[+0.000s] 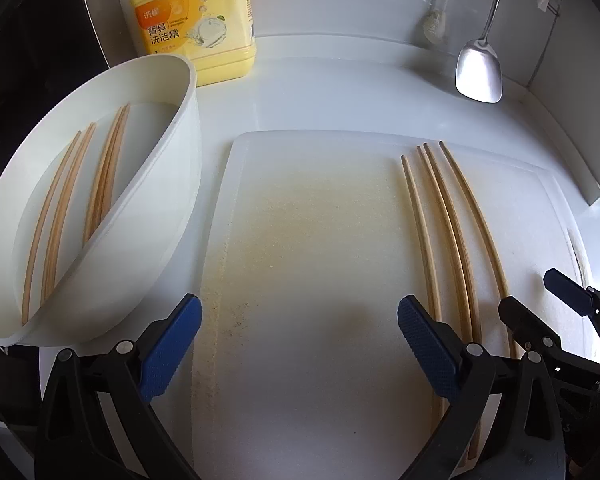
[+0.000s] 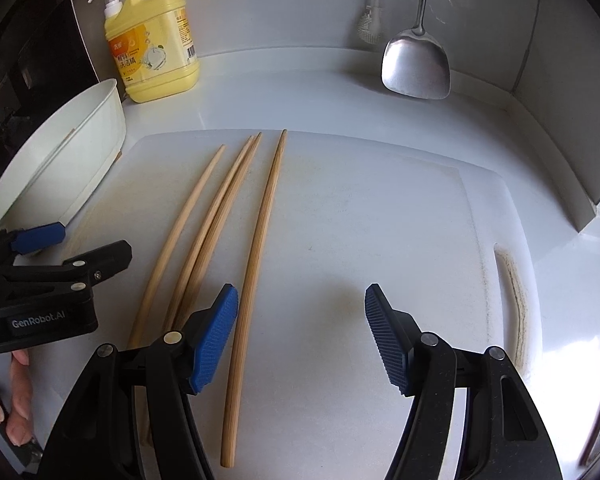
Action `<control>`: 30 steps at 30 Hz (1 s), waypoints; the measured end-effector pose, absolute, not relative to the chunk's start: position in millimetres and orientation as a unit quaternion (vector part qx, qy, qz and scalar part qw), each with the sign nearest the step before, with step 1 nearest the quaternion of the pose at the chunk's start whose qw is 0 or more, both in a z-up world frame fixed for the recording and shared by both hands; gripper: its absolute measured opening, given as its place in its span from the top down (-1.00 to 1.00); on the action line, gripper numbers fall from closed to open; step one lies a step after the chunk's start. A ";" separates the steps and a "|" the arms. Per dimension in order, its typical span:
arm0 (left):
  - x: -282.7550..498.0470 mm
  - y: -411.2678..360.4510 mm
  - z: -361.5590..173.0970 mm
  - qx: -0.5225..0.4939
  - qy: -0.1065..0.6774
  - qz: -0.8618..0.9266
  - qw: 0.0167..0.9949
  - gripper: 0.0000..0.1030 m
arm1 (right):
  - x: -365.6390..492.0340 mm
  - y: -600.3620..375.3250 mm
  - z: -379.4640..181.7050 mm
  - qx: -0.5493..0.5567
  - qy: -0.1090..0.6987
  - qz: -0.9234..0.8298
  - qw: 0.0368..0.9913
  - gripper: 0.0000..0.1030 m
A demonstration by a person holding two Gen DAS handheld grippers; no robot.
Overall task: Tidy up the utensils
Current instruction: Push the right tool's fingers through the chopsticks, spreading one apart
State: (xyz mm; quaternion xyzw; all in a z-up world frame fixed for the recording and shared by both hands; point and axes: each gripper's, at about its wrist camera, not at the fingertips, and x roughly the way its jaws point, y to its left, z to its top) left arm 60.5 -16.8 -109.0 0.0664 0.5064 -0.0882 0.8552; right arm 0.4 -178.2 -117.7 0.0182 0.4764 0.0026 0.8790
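White countertop (image 1: 340, 92) ran back to a pale wall, with a white cutting board (image 1: 312, 240) lying flat in the middle. Four loose chopsticks (image 2: 224, 216) lay side by side on the board, toward its right half in your left view, tips pointing at the wall. More chopsticks (image 1: 76, 200) rested inside the white tub (image 1: 168, 184), which sat touching the board's left edge. Your left gripper (image 1: 300, 332) hovered over the board with its jaws spread and holding nothing. Your right gripper (image 2: 302, 336) was likewise spread and held nothing, its left pad just beside the rightmost chopstick. Behind stood a yellow detergent bottle (image 2: 156, 40) and a steel spatula (image 2: 416, 64) against the wall. Bare board lay to the chopsticks' right.
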 end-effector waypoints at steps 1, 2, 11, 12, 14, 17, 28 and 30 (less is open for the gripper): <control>60.7 -17.1 -108.7 0.065 0.506 -0.088 0.855 -0.88 | 0.3 -177.8 -117.8 0.011 0.475 0.002 0.880 -0.23; 60.5 -17.5 -108.0 0.063 0.506 -0.091 0.856 -0.88 | 0.2 -179.2 -117.6 0.010 0.474 -0.001 0.881 -0.23; 53.7 -44.5 -113.0 0.076 0.504 -0.123 0.852 -0.88 | -4.0 -223.8 -117.3 0.022 0.471 -0.060 0.880 -0.23; 54.0 -47.0 -114.7 0.080 0.505 -0.123 0.851 -0.88 | -4.8 -228.5 -117.5 0.029 0.471 -0.062 0.879 -0.23; 55.2 -49.1 -117.8 0.084 0.508 -0.120 0.849 -0.88 | -6.7 -234.8 -117.6 0.037 0.472 -0.065 0.878 -0.23; 57.4 -48.5 -119.9 0.088 0.508 -0.116 0.849 -0.89 | -8.4 -236.8 -117.5 0.039 0.472 -0.061 0.879 -0.23; 68.3 -47.2 -122.3 0.063 0.504 -0.097 0.856 -0.89 | 12.8 -232.5 -117.5 0.032 0.469 -0.020 0.883 -0.23; 67.7 -46.8 -122.5 0.063 0.501 -0.096 0.858 -0.89 | 20.1 -232.5 -117.2 0.024 0.470 -0.008 0.882 -0.23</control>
